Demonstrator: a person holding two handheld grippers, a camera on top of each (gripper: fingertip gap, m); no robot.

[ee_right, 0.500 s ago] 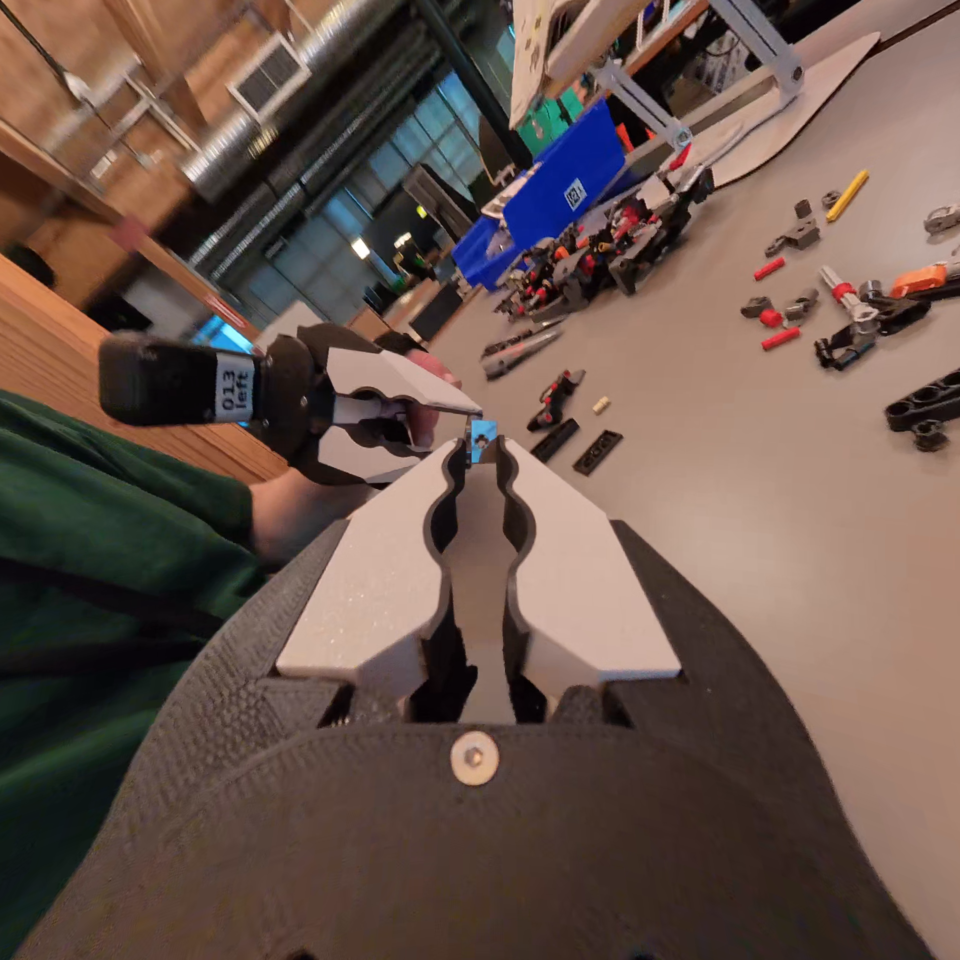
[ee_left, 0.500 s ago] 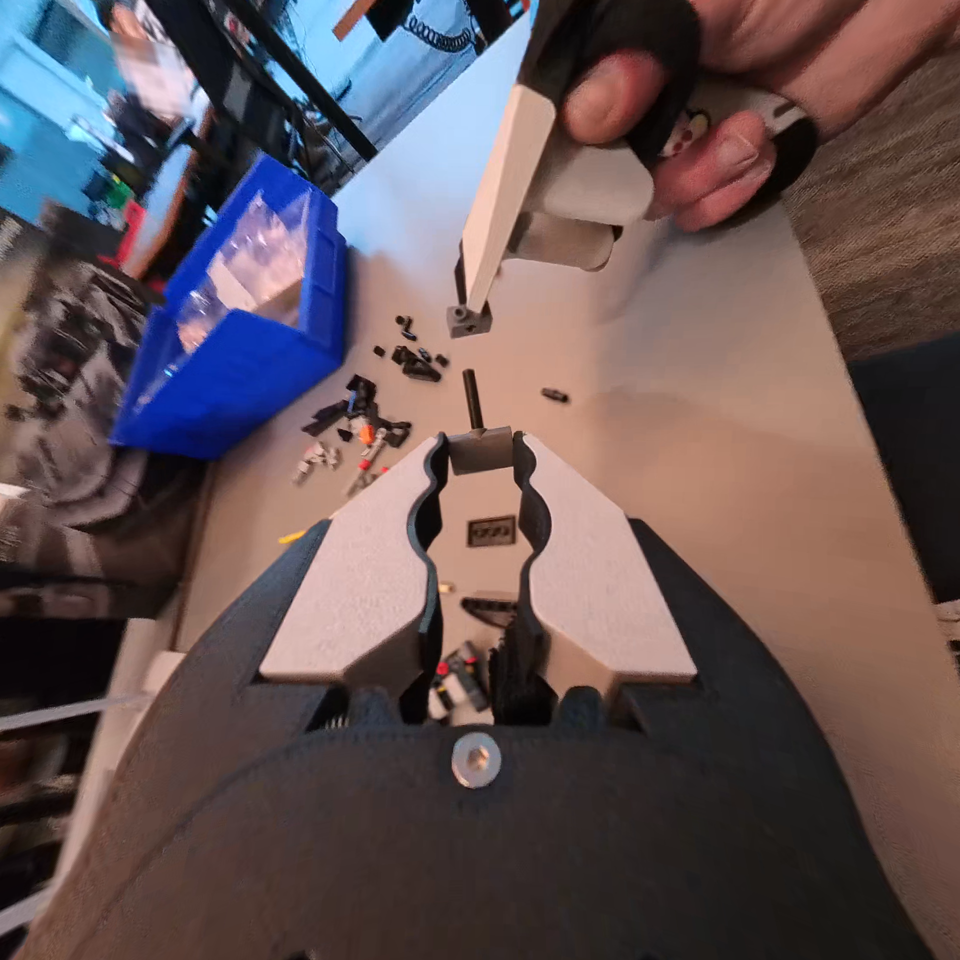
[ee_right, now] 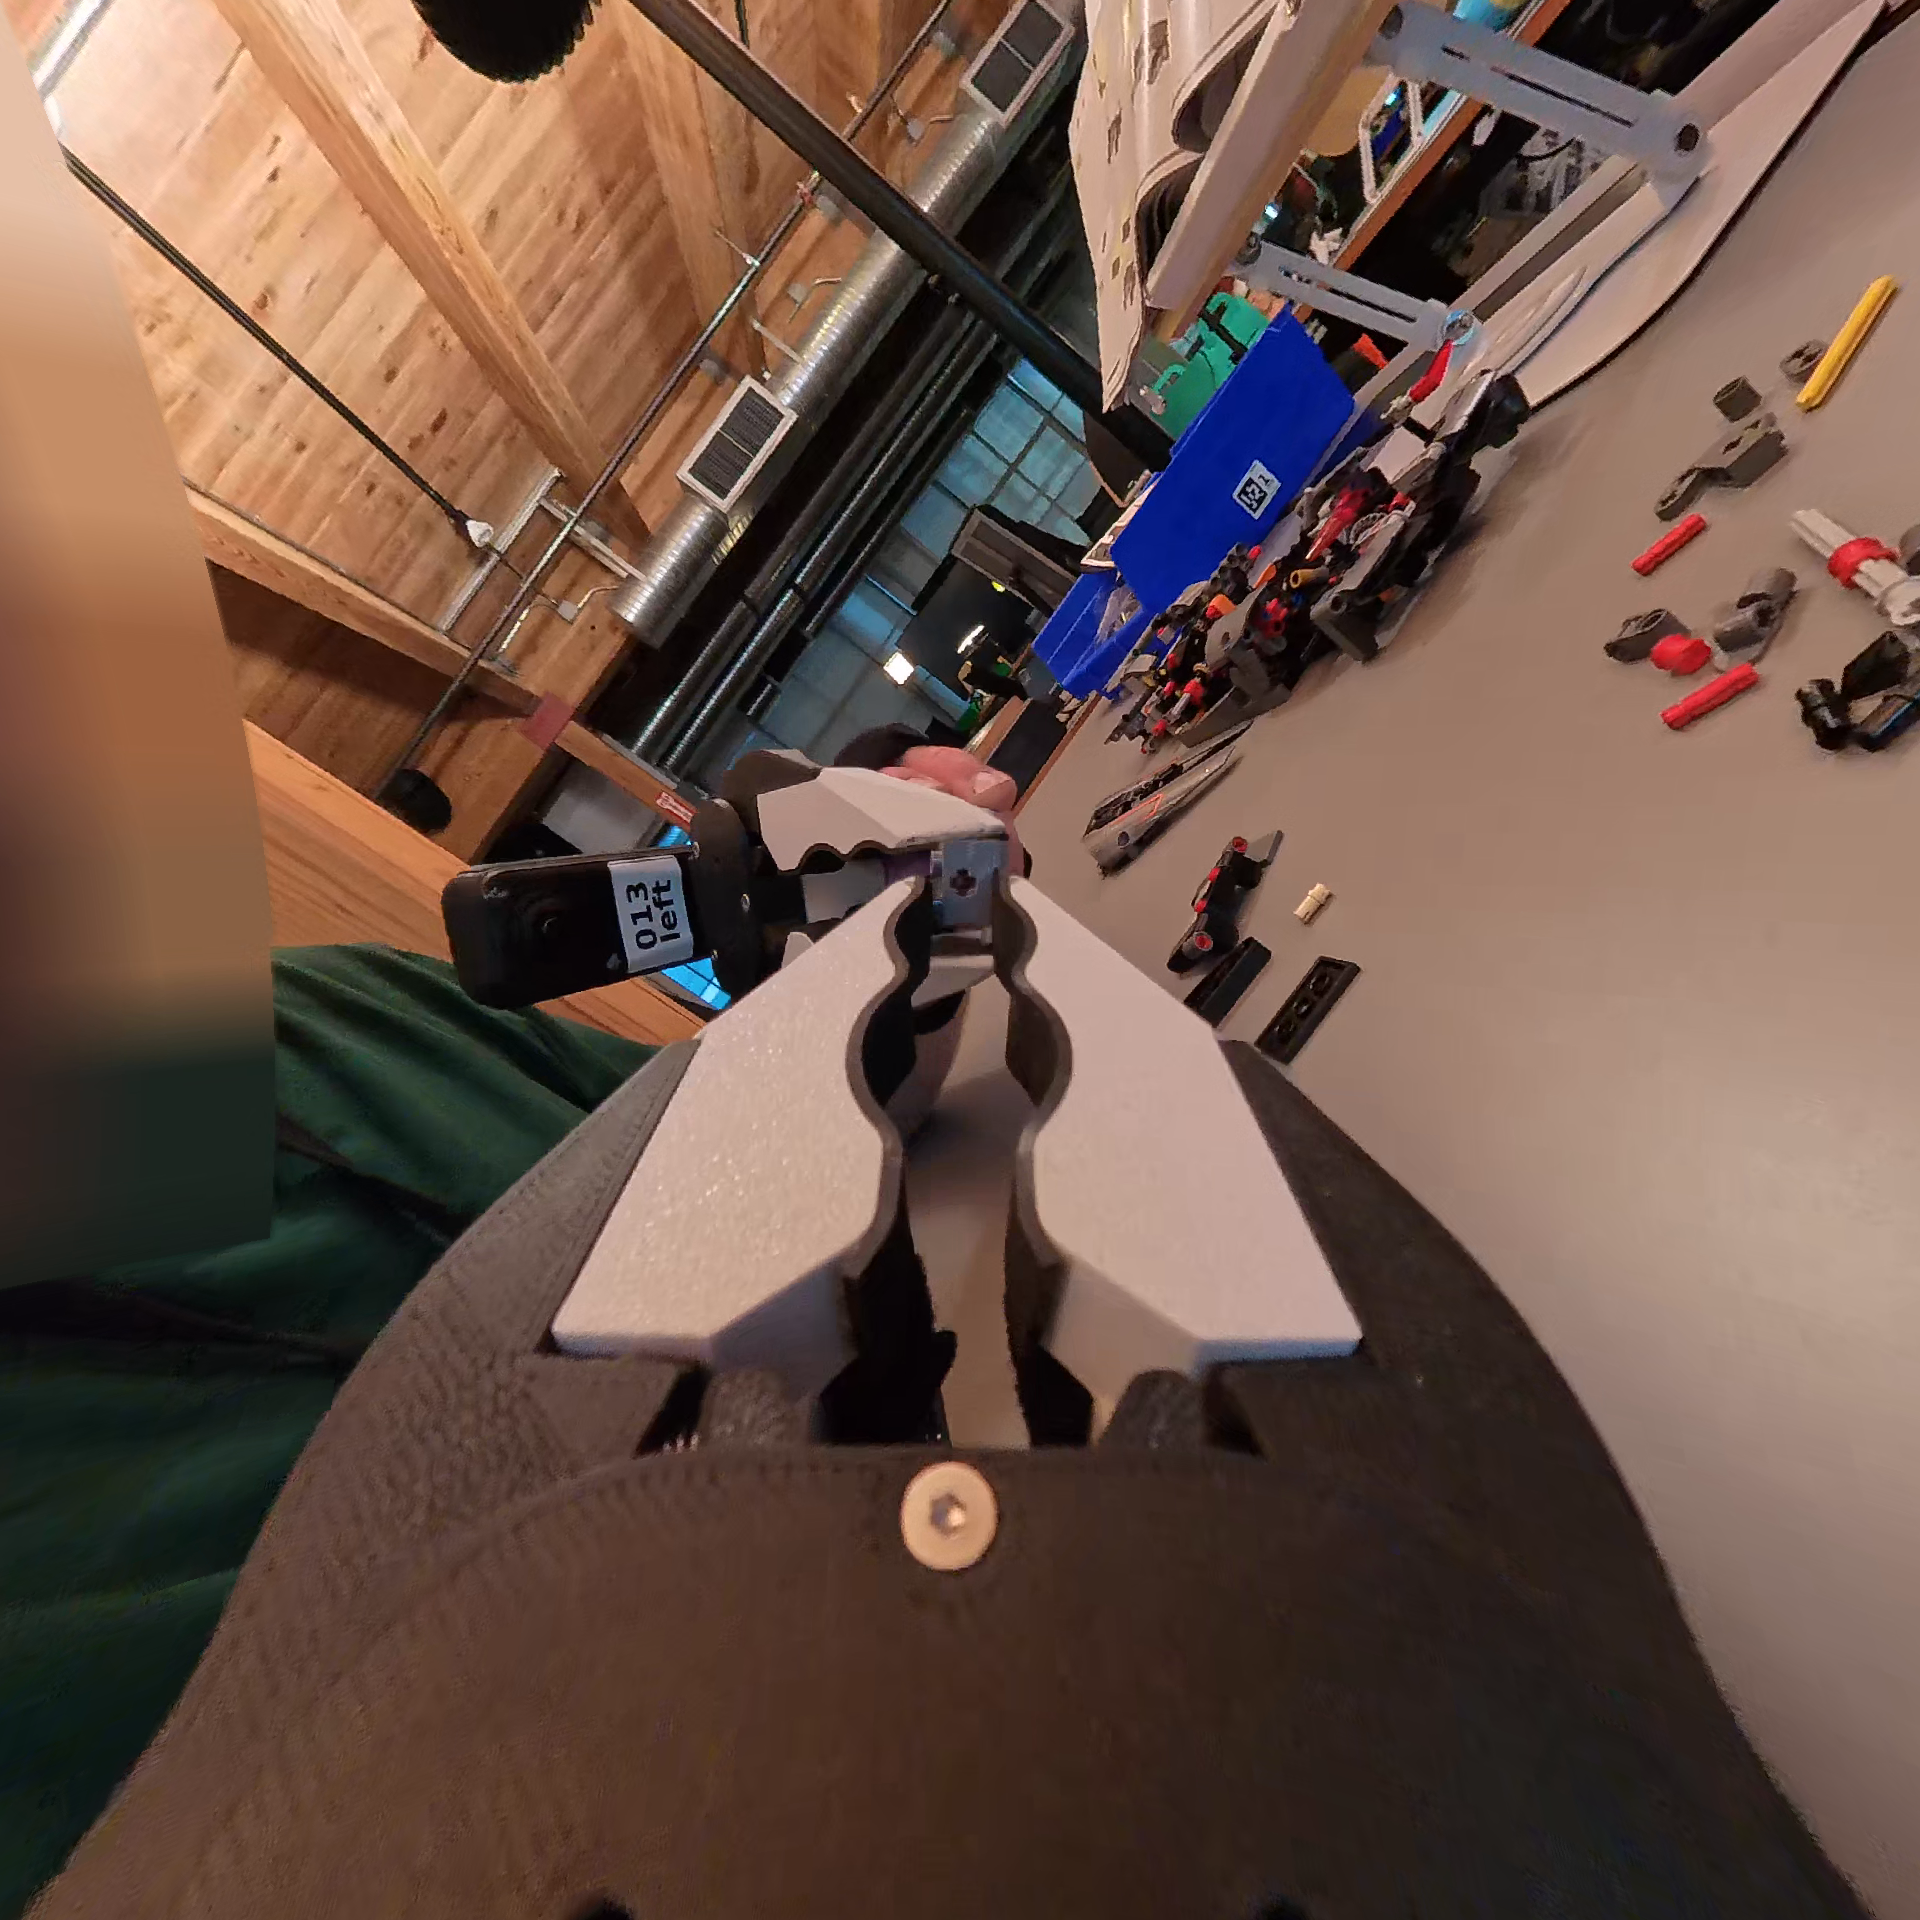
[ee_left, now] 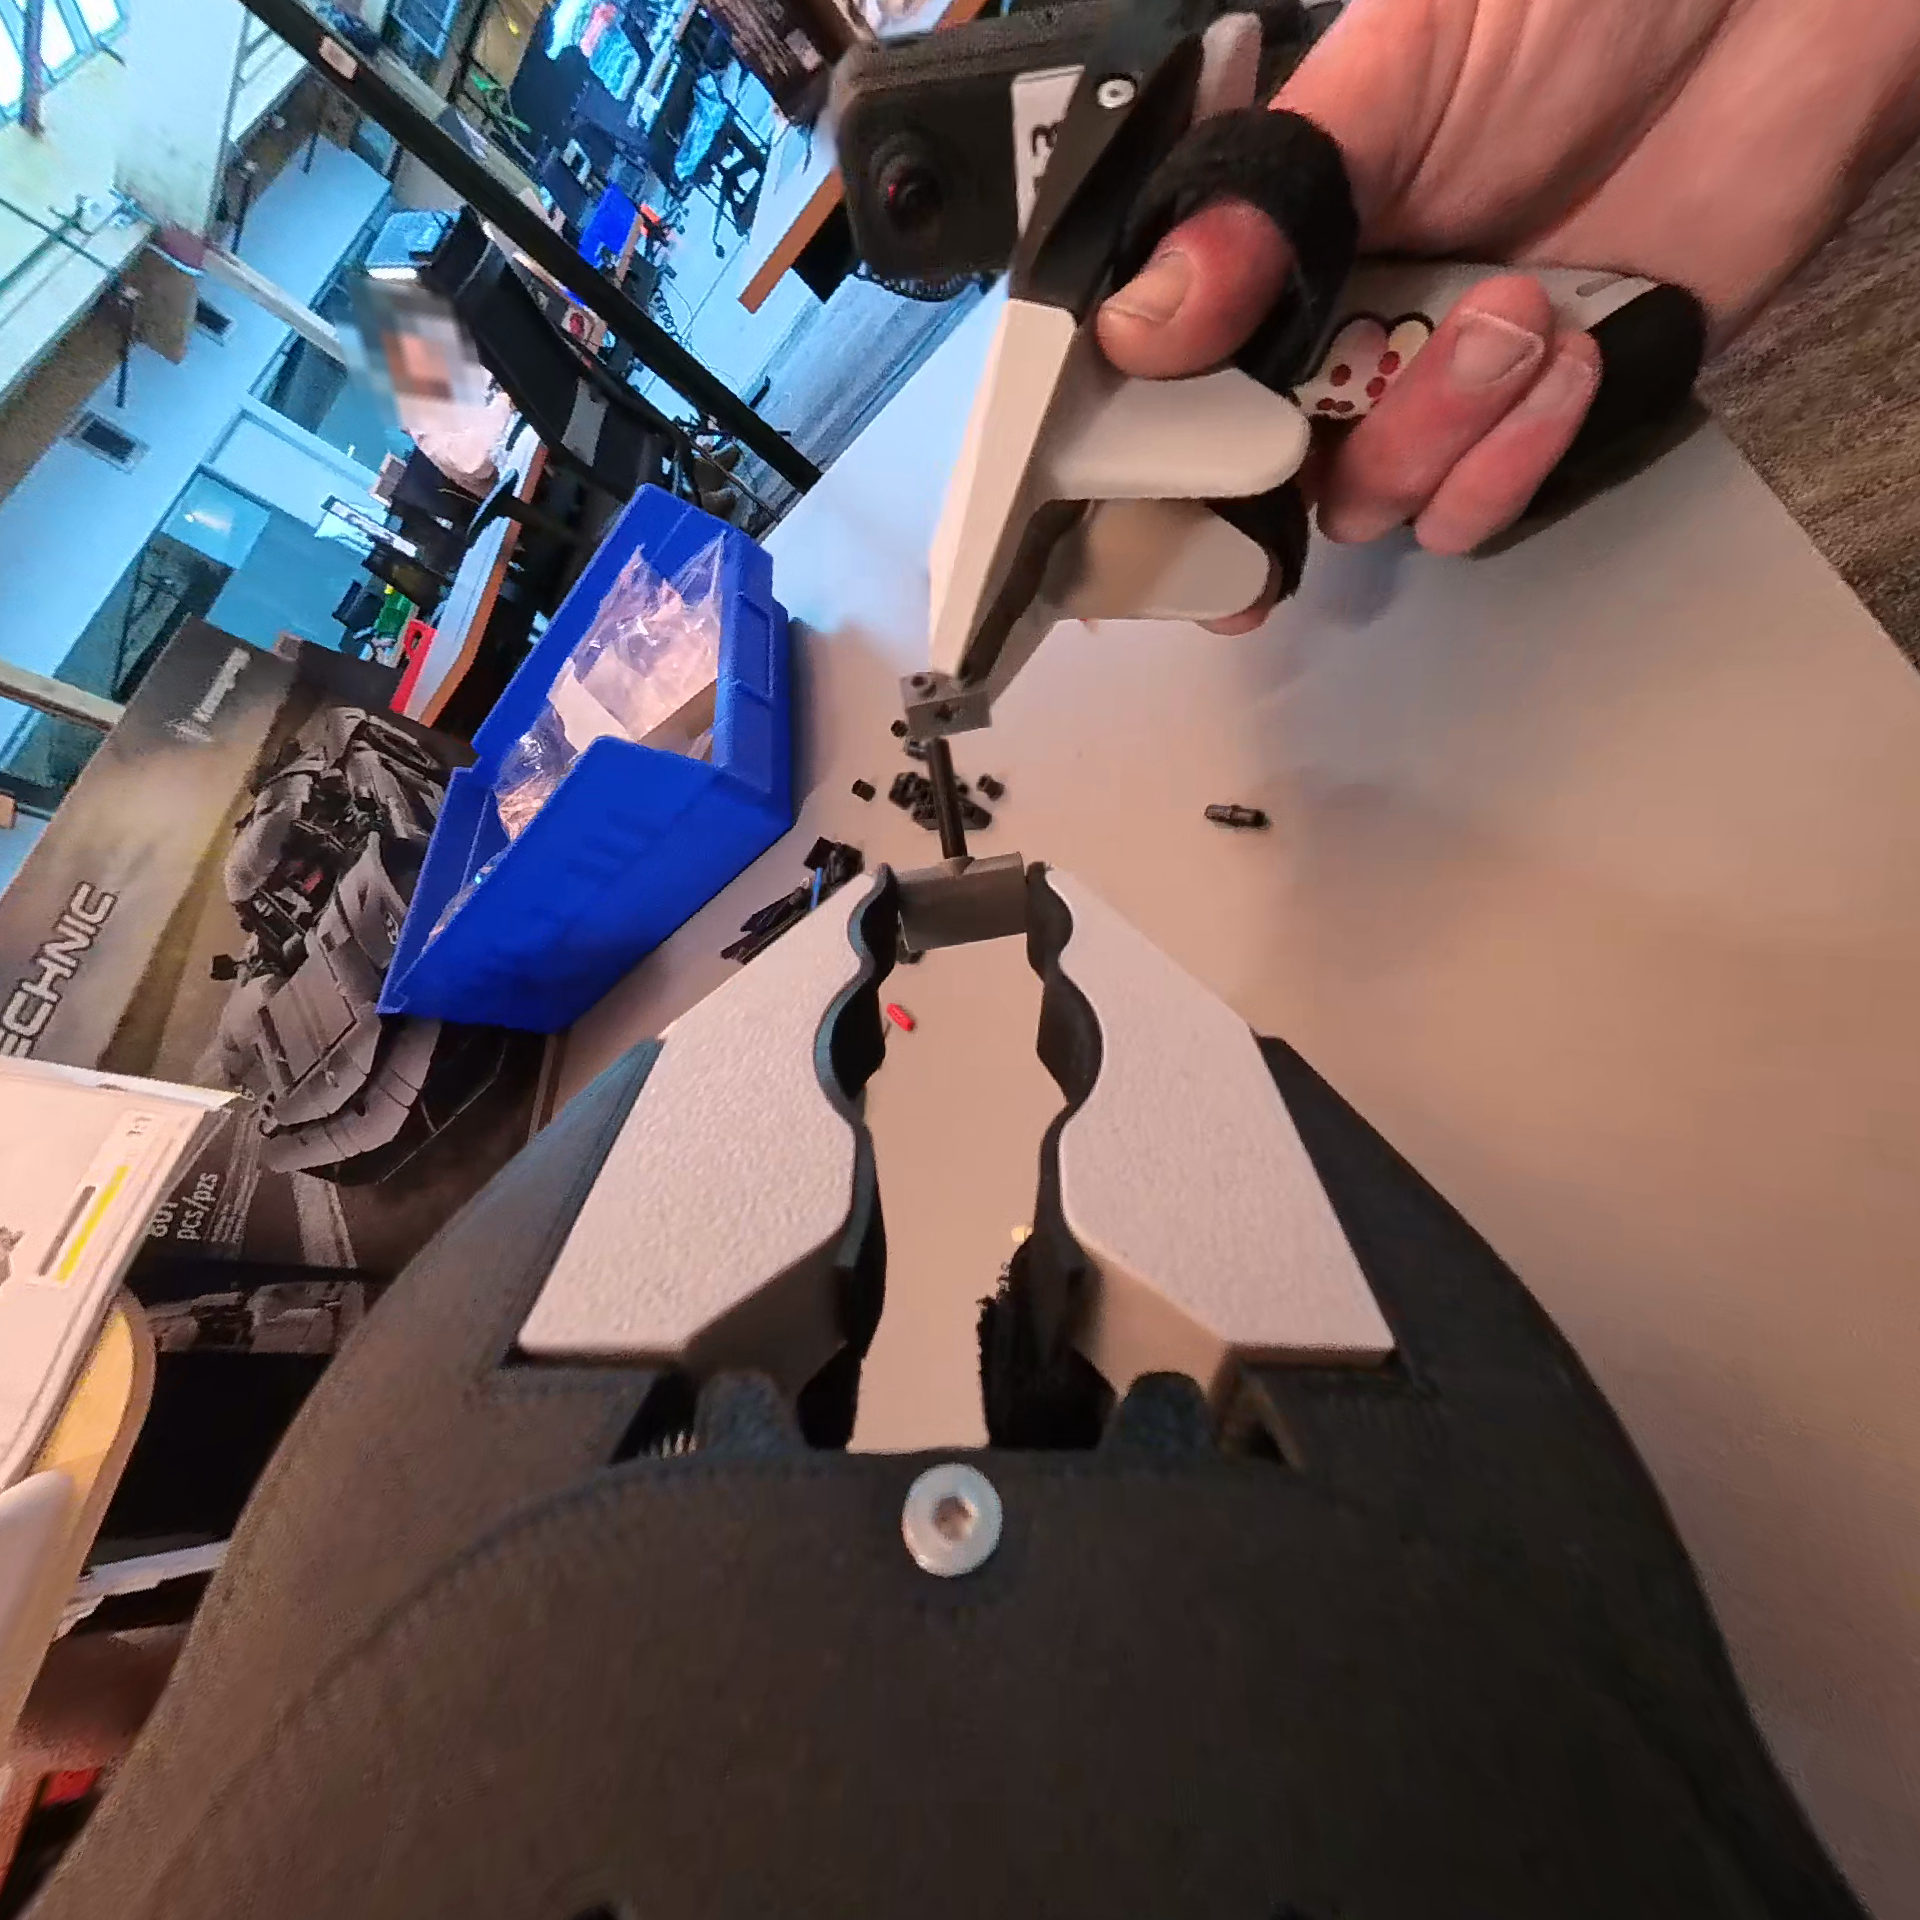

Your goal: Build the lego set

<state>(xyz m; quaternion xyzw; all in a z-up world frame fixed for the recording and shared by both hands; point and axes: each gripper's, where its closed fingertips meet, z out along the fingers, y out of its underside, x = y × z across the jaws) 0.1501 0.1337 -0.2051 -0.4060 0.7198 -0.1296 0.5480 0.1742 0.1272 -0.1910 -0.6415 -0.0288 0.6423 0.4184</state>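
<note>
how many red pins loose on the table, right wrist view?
2: one red pin near the grey connector, another red pin by the red knob. More may lie out of frame.

Printed lettering runs along the lower left edge of the dark box [ee_left: 301, 862] at the left of the left wrist view, with a small count line near its bottom corner. A white label [ee_right: 652, 912] with digits and a word sits on the black camera at middle left of the right wrist view. A square code sticker [ee_right: 1255, 488] marks the blue bin [ee_right: 1216, 499] at upper right.
</note>
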